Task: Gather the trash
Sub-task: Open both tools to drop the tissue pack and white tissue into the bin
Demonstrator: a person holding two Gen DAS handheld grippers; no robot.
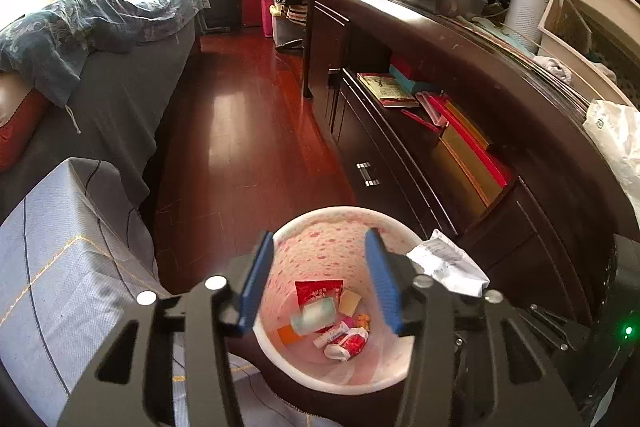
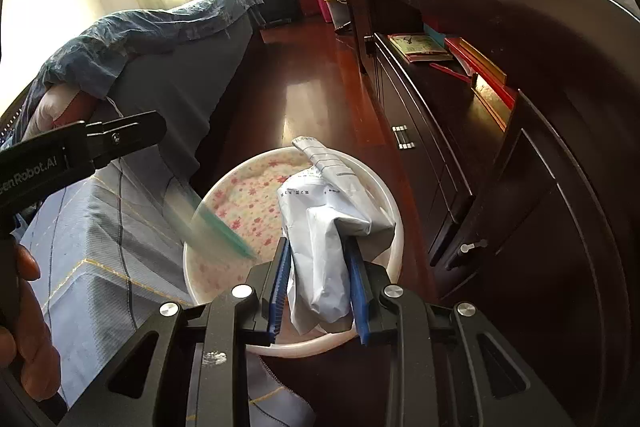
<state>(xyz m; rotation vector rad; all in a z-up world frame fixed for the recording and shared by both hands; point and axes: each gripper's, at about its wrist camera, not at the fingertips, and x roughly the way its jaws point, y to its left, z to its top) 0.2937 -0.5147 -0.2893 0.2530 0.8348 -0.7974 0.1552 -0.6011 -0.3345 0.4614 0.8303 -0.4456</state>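
A white bin (image 1: 320, 211) with a pink-flowered liner stands on the floor below both grippers. My left gripper (image 1: 319, 239) is open above it, with nothing between its blue pads. Under it a blurred green-and-white packet (image 1: 314, 315) is in the bin, over a red packet (image 1: 320, 291) and other wrappers. That packet shows as a green-edged streak (image 2: 216, 227) in the right wrist view. My right gripper (image 2: 316, 243) is shut on a crumpled white paper bag (image 2: 324, 211) over the bin's rim (image 2: 248, 163). The paper (image 1: 444, 263) also shows at the bin's right edge.
A dark wooden cabinet (image 1: 440, 39) with drawers and an open shelf of books runs along the right. A bed (image 1: 100, 99) with grey and blue covers lies on the left, red wood floor (image 1: 240, 131) between them. The left gripper's black body (image 2: 100, 143) and a hand (image 2: 28, 327) show at left.
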